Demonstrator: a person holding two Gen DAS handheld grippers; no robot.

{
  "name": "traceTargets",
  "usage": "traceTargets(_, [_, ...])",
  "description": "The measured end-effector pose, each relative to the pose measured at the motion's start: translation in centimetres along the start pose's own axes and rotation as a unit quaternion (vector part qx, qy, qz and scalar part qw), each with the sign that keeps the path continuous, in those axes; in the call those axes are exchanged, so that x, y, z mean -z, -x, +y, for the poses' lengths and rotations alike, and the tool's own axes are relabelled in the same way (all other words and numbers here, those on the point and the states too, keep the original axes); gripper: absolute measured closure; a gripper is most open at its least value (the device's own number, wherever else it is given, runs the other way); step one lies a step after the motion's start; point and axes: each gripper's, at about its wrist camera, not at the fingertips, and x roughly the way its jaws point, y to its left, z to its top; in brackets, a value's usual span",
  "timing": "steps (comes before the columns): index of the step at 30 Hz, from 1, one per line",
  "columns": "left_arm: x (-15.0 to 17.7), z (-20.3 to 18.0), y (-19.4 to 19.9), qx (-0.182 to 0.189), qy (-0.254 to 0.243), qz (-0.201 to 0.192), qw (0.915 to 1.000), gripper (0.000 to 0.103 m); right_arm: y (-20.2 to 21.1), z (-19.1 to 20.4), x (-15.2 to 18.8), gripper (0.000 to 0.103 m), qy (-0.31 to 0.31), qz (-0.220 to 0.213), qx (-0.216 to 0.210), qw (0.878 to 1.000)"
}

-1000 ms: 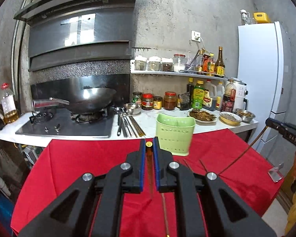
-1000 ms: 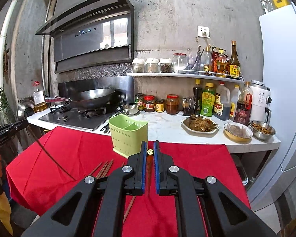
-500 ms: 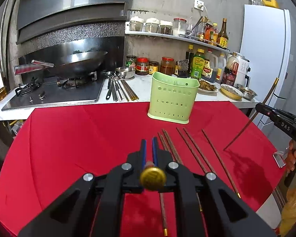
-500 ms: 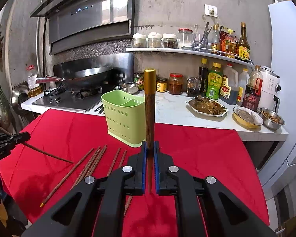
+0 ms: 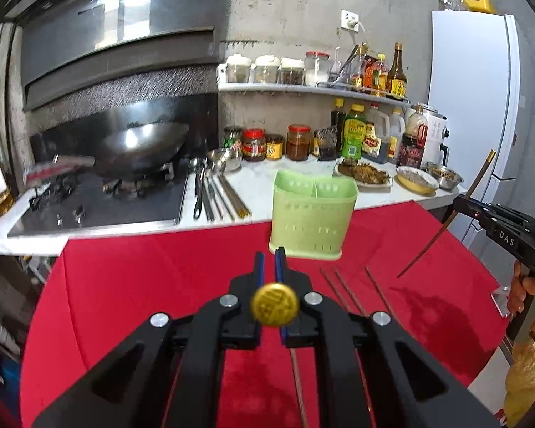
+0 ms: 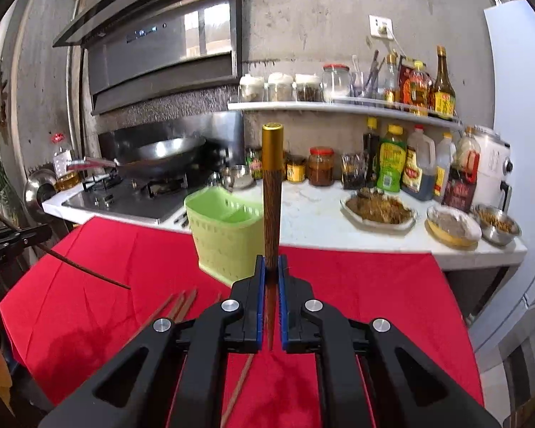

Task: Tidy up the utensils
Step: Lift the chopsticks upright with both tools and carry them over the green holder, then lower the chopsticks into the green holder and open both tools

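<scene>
A green slotted utensil holder (image 5: 314, 218) stands on the red tablecloth (image 5: 142, 285); it also shows in the right wrist view (image 6: 228, 239). My left gripper (image 5: 269, 262) is shut on a brown chopstick whose gold cap (image 5: 274, 305) points at the camera. My right gripper (image 6: 271, 267) is shut on a gold-capped brown chopstick (image 6: 271, 192), held upright in front of the holder. Several loose chopsticks (image 5: 342, 289) lie on the cloth below the holder, also in the right wrist view (image 6: 180, 305).
Behind the table a white counter (image 5: 264, 185) carries a wok on a hob (image 5: 139, 149), metal utensils (image 5: 214, 196), jars, bottles and food dishes (image 5: 363, 173). A white fridge (image 5: 474, 107) stands at the right. The other gripper shows at each view's edge (image 5: 499, 228).
Both grippers have risen and tilted up a little, each still holding its chopstick. The holder now sits farther off in the left view; the right chopstick stays upright.
</scene>
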Motion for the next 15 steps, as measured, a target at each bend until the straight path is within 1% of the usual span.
traceTargets(5, [-5.7,-1.0,-1.1,0.012,-0.019,-0.028,0.9993,0.097,-0.5,0.9,-5.0,0.096,0.013,-0.048,-0.008,0.999])
traceTargets(8, [-9.0,-1.8,-2.7,0.017,-0.029,-0.038,0.9987,0.097,-1.3,1.6,-7.7,0.096,0.024,-0.071,-0.009,0.997])
traceTargets(10, [-10.5,-2.3,-4.2,0.023,-0.033,-0.036,0.9986,0.097,-2.4,2.1,-9.1,0.096,0.027,-0.078,-0.014,0.996])
traceTargets(12, [-11.8,-2.7,-6.5,0.032,-0.036,-0.025,0.9985,0.097,-3.6,2.4,-10.0,0.096,0.029,-0.077,-0.017,0.996])
traceTargets(15, [-12.4,-3.0,-10.0,0.041,-0.036,0.001,0.9985,0.097,-6.4,2.4,-10.4,0.096,0.026,-0.063,-0.026,0.997])
